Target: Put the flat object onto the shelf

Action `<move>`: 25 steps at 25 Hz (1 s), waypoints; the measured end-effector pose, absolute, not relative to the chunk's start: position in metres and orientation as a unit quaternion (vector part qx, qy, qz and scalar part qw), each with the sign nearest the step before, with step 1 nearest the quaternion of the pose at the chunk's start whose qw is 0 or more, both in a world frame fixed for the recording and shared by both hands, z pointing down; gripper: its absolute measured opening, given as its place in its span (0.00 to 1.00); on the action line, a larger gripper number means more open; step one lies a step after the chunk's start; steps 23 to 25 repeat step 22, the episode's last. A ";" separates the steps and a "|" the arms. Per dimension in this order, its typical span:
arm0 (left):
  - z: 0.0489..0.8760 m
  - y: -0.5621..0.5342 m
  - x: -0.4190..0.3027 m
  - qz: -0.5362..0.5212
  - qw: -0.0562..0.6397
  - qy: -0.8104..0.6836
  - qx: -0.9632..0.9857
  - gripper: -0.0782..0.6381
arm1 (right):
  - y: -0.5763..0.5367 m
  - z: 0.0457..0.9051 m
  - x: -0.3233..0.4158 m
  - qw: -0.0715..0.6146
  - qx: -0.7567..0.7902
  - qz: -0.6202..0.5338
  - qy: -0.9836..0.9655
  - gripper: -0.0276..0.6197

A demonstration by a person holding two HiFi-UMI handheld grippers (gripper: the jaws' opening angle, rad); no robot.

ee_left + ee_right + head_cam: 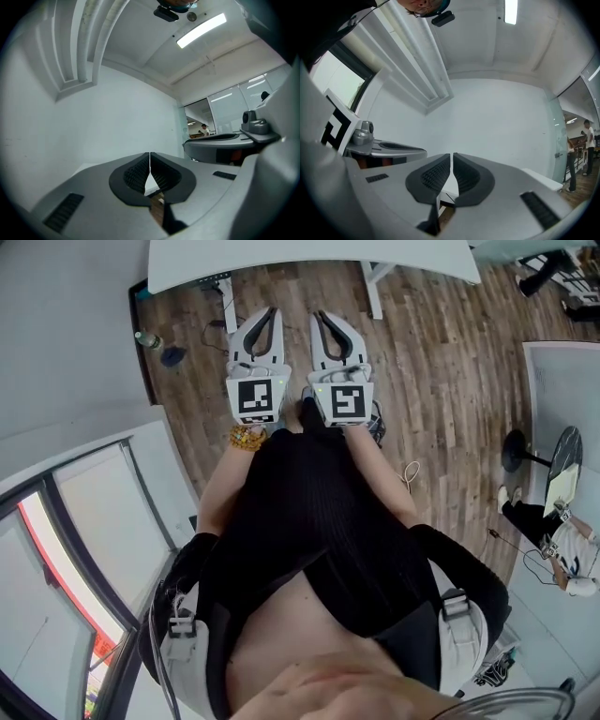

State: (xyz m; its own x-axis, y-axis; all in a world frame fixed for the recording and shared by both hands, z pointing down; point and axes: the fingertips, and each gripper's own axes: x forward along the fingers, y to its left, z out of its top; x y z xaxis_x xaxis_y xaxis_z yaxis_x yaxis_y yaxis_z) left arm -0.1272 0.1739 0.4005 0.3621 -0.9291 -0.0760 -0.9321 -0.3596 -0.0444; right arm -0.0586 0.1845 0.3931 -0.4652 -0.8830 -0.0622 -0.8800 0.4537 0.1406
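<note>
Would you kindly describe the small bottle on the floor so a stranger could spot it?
From the white table at the top of the head view, follow the wooden floor left to the wall. The bottle sits there, pale with a greenish top, unlike the dark blue round thing beside it.

No words, numbers or brand names to read anywhere here. The only printed marks are coded patterns, not lettering: a black-and-white square marker (256, 397) sits on the cube of the left tool (267, 320), and a matching pattern (345, 401) sits on the cube of the right tool (326, 322). Neither one spells anything out.
</note>
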 end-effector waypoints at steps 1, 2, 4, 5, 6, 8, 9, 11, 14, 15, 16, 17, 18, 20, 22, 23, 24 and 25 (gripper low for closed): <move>0.402 0.173 -0.127 0.019 0.039 0.561 -0.827 0.13 | 0.184 0.395 -0.059 0.011 0.520 -0.074 -0.851 0.10; 0.403 0.172 -0.126 0.018 0.039 0.558 -0.829 0.13 | 0.182 0.395 -0.059 0.011 0.523 -0.073 -0.849 0.10; 0.403 0.167 -0.120 0.014 0.037 0.552 -0.833 0.13 | 0.177 0.395 -0.053 0.010 0.528 -0.070 -0.847 0.10; 0.403 0.164 -0.116 0.012 0.035 0.550 -0.835 0.13 | 0.174 0.395 -0.049 0.010 0.530 -0.066 -0.845 0.10; 0.402 0.160 -0.112 0.009 0.034 0.547 -0.836 0.13 | 0.171 0.396 -0.045 0.011 0.533 -0.060 -0.844 0.10; 0.402 0.150 -0.106 0.004 0.034 0.543 -0.839 0.13 | 0.158 0.399 -0.038 0.014 0.537 -0.053 -0.842 0.10; 0.405 0.142 -0.104 0.000 0.035 0.542 -0.840 0.13 | 0.150 0.401 -0.036 0.015 0.538 -0.051 -0.841 0.10; 0.414 0.124 -0.100 -0.008 0.034 0.539 -0.842 0.13 | 0.132 0.409 -0.032 0.012 0.538 -0.047 -0.841 0.10; 0.428 0.088 -0.091 -0.017 0.035 0.536 -0.843 0.13 | 0.097 0.422 -0.022 0.005 0.540 -0.039 -0.841 0.10; 0.429 0.074 -0.085 -0.020 0.036 0.536 -0.843 0.13 | 0.082 0.424 -0.017 0.003 0.540 -0.036 -0.841 0.10; 0.428 0.058 -0.079 -0.024 0.038 0.536 -0.843 0.13 | 0.066 0.424 -0.011 0.002 0.539 -0.033 -0.842 0.10; 0.427 0.043 -0.072 -0.028 0.039 0.537 -0.842 0.13 | 0.050 0.424 -0.004 0.003 0.536 -0.031 -0.844 0.10; 0.426 0.027 -0.064 -0.033 0.040 0.538 -0.842 0.13 | 0.033 0.423 0.003 0.005 0.532 -0.029 -0.846 0.10; 0.424 -0.003 -0.050 -0.042 0.037 0.540 -0.840 0.13 | 0.000 0.419 0.016 0.012 0.524 -0.027 -0.851 0.10; 0.423 -0.032 -0.036 -0.051 0.033 0.543 -0.838 0.13 | -0.033 0.414 0.029 0.016 0.515 -0.025 -0.857 0.10; 0.423 -0.032 -0.036 -0.051 0.033 0.543 -0.838 0.13 | -0.033 0.414 0.029 0.016 0.515 -0.025 -0.857 0.10; 0.423 -0.032 -0.036 -0.051 0.033 0.543 -0.838 0.13 | -0.033 0.414 0.029 0.016 0.515 -0.025 -0.857 0.10; 0.423 -0.032 -0.036 -0.051 0.033 0.543 -0.838 0.13 | -0.033 0.414 0.029 0.016 0.515 -0.025 -0.857 0.10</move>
